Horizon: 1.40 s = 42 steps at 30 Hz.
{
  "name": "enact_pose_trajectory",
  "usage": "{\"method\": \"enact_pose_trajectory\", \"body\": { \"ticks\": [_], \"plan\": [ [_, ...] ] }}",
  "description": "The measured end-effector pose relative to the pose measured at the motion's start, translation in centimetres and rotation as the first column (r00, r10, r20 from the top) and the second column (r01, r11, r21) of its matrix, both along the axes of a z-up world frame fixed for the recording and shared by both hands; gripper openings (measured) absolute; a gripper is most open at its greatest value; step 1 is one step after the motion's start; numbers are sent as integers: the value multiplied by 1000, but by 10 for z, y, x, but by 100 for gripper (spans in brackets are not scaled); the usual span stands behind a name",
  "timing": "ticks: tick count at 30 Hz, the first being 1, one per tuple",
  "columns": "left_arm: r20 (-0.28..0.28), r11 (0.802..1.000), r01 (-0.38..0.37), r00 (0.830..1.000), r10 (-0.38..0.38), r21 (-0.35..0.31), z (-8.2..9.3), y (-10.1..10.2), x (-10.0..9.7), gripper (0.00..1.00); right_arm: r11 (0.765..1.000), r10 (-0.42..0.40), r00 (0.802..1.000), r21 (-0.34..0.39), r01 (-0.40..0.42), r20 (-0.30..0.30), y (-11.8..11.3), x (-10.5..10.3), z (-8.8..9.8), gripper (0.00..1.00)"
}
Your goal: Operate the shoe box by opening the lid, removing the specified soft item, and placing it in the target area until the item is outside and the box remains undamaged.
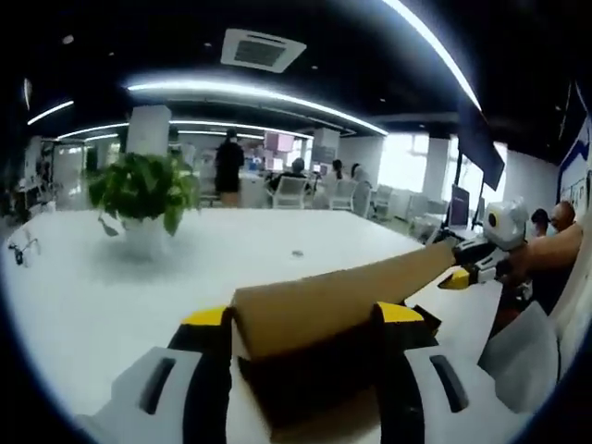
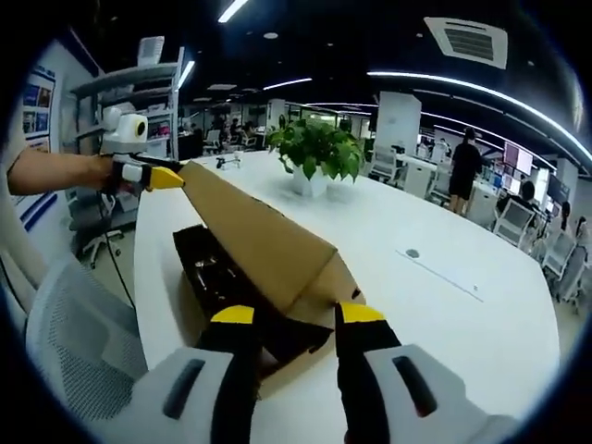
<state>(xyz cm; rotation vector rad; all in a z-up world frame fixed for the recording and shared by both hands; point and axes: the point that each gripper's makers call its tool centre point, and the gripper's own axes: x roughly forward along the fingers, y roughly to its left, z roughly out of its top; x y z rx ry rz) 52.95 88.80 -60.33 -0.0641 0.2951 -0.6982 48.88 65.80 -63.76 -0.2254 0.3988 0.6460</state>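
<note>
The shoe box (image 2: 222, 277) sits near my edge of the white table (image 2: 444, 305), its cardboard lid (image 2: 250, 236) lifted at a slant and dark contents showing underneath; I can't make out the soft item in that shadow. My left tongs (image 1: 310, 319) pinch one end of the lid between their yellow tips, and my right tongs (image 2: 291, 319) sit narrowly parted about the other end, touching its edge.

The lid is held at both ends, so if I raise one hand faster than the other I could twist it and crease or tear the hinge. Pulling up hard might also drag the whole box towards the table edge. The potted plant (image 2: 314, 153) stands well apart, out of harm's way.
</note>
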Motion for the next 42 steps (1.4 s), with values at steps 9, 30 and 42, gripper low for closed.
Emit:
{"method": "enact_pose_trajectory", "body": {
  "ticks": [9, 30, 42],
  "plan": [
    [48, 1000, 7, 999, -7, -3, 8, -2, 6, 62, 1000, -18, 1000, -6, 18, 19, -5, 9, 6, 21],
    [97, 999, -39, 994, 41, -24, 21, 3, 14, 64, 992, -126, 991, 6, 126, 36, -18, 36, 17, 6],
    [32, 990, -43, 999, 39, 135, -16, 11, 16, 54, 986, -169, 985, 20, 168, 40, -23, 51, 27, 2]
  ]
}}
